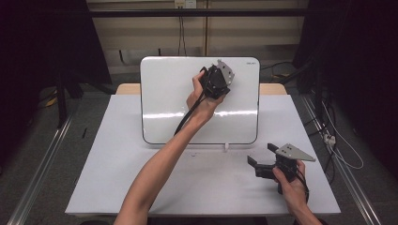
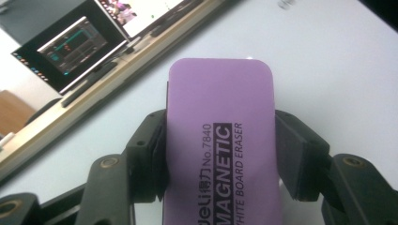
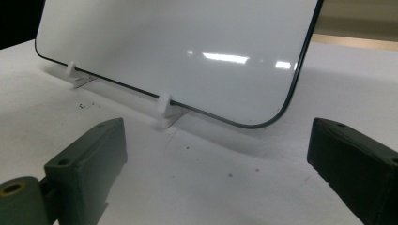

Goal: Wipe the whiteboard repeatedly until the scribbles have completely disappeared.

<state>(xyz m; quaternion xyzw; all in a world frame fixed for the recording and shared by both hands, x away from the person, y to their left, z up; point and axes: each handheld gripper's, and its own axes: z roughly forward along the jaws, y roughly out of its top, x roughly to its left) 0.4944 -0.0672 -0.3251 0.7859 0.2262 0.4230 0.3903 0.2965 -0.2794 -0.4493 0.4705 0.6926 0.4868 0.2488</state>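
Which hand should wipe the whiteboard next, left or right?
Left. The left tool is up at the whiteboard, clamped on the purple eraser. The right tool sits open and empty, low on the table.

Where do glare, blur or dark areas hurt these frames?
High view: a bright glare band crosses the whiteboard, and the room edges go near black. Left gripper view: the purple eraser held in the left gripper is sharp, the monitors behind are soft. Right gripper view: lamp reflections spot the board, and the near fingers look slightly soft.
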